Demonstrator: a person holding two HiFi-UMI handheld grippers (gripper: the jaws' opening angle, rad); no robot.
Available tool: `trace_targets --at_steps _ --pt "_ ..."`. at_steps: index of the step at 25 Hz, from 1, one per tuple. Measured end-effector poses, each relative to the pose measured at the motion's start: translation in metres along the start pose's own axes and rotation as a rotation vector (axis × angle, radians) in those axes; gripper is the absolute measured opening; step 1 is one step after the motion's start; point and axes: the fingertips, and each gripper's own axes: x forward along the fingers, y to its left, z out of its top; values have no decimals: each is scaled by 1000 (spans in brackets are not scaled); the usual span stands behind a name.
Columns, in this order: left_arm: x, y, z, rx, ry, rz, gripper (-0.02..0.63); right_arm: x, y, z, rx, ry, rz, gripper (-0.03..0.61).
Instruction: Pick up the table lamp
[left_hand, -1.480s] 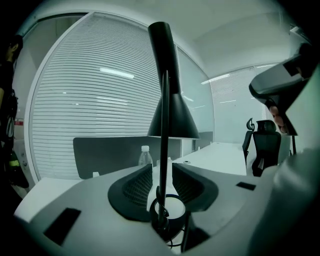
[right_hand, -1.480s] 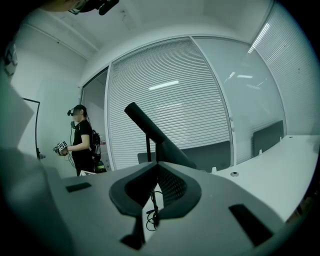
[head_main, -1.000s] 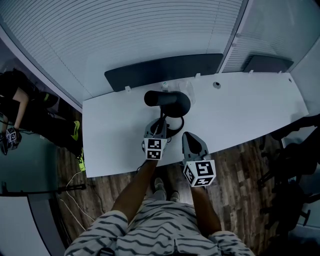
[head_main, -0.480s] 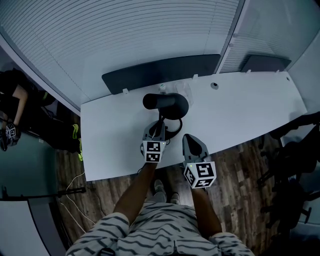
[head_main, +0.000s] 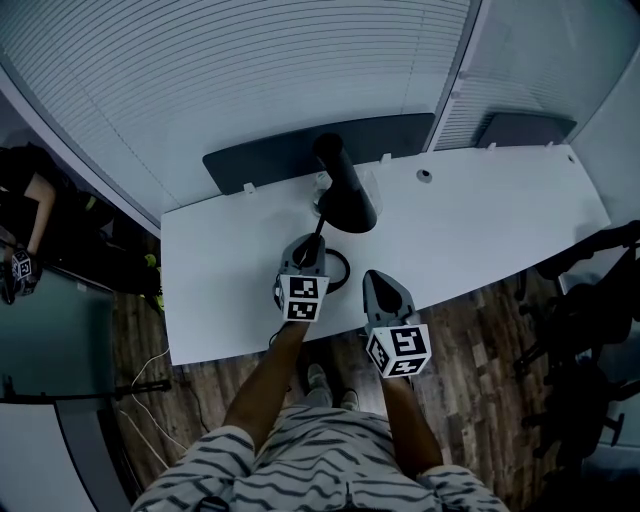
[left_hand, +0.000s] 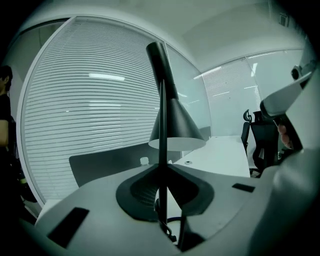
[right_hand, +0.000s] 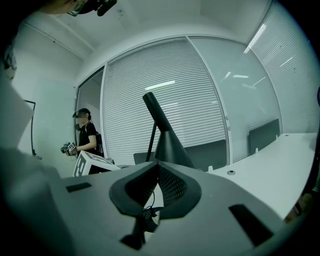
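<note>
From the head view, the white surface (head_main: 500, 220) carries the table lamp (head_main: 345, 195), whose black shade leans toward 12 o'clock, near the dark panel (head_main: 270, 155) along the far edge. The left gripper (head_main: 311, 250) sits at 6 o'clock from the shade with the thin stem running into its jaws. The lamp's ring base (head_main: 338, 268) shows just beside it at 3 o'clock, and I cannot tell whether that ring touches the surface. The right gripper (head_main: 379, 276) is at 4 o'clock from the left one, apart from the lamp, over the near edge. A person (head_main: 20, 230) stands off at 9 o'clock. In the left gripper view, the left gripper (left_hand: 162, 170) has its jaws clamped on the upright stem, and the cone shade (left_hand: 176, 127) rises at 12 o'clock above them, with an office chair (left_hand: 260, 142) at 3 o'clock beyond the surface (left_hand: 220, 150). In the right gripper view, the right gripper (right_hand: 157, 165) has its jaws together on nothing. The table lamp (right_hand: 169, 142) stands beyond them at 12 o'clock, and the person (right_hand: 88, 137) is at 10 o'clock.
</note>
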Motion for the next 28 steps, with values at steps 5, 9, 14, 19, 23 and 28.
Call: trace_targets --at_steps 5,9,14,19,23,28 --pt "-14 6 20 -28 -11 -2 44 -1 4 6 -4 -14 11 11" --pt "-30 9 34 -47 -17 2 44 -4 7 12 -8 -25 23 11" --pt "-51 18 50 -52 -46 16 44 -6 16 17 -15 -36 42 11" --pt "-71 19 78 -57 -98 14 43 -6 29 27 -26 -56 75 11" --pt "-90 17 101 -64 -138 17 43 -10 36 36 -32 -75 89 11" --pt "-111 13 119 -70 -164 21 43 -14 42 48 -38 -106 101 12"
